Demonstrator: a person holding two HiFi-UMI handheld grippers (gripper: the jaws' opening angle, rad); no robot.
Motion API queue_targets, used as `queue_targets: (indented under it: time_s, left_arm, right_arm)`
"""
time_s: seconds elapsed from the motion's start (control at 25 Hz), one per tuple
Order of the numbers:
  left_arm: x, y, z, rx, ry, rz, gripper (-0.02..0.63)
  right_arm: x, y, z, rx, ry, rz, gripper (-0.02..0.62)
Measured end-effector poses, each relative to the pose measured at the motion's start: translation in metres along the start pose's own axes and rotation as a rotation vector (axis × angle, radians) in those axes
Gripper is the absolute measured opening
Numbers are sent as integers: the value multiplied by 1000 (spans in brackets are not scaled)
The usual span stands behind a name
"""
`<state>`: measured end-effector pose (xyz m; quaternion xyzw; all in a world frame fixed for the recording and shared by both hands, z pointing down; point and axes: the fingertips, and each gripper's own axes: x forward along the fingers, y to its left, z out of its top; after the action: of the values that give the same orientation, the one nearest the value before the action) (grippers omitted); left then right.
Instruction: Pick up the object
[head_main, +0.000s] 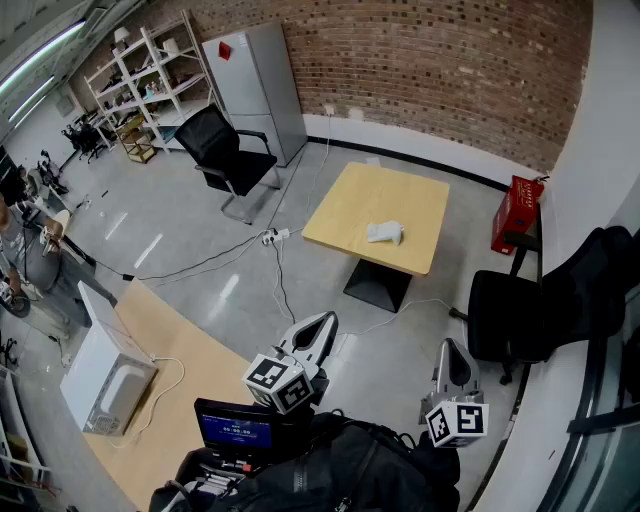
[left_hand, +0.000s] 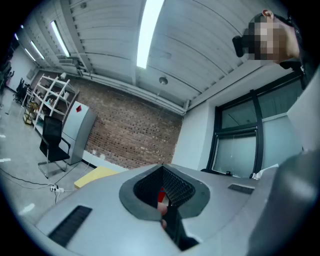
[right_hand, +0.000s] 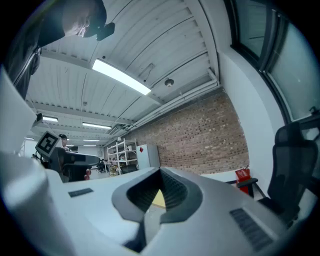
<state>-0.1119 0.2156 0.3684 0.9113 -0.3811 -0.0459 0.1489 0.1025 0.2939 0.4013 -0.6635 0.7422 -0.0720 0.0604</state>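
Head view: L gripper (head_main: 322, 325) & R gripper (head_main: 452, 350) jaws closed, holding nothing; object (head_main: 385, 232) on table (head_main: 350, 205), well apart ahead; recommend approach, open wide, grip its narrow side.

The head view looks steeply down past the left gripper (head_main: 322, 326) and right gripper (head_main: 452, 348) onto a distant square pale-wood table (head_main: 345, 210). Each gripper view sits just behind its own jaws, facing level; all three share that table and the red-brick wall (head_main: 420, 60).
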Motion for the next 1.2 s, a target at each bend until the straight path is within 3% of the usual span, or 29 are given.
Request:
queue_targets:
  time_s: [0.12, 0.32, 0.48, 0.72, 0.88, 1.2]
  left_arm:
    - [1, -15, -5, 73, 5, 4, -2]
    - [8, -35, -15, 84, 18, -14, -2]
    - [14, -47, -24, 138, 40, -1, -2]
    - [21, -60, -34, 120, 58, -12, -2]
    - [27, -64, -42, 188, 90, -19, -2]
    - [56, -41, -47, 151, 97, -22, -2]
  right_arm:
    - [-7, -4, -3, -5, 9, 9, 5]
    - [-17, -13, -7, -3, 24, 19, 5]
    - [-24, -24, -13, 4, 39, 20, 5]
    - [-28, -33, -16, 51, 33, 41, 5]
    - [-24, -31, -23, 43, 62, 73, 5]
    - [0, -36, -34, 12, 107, 84, 5]
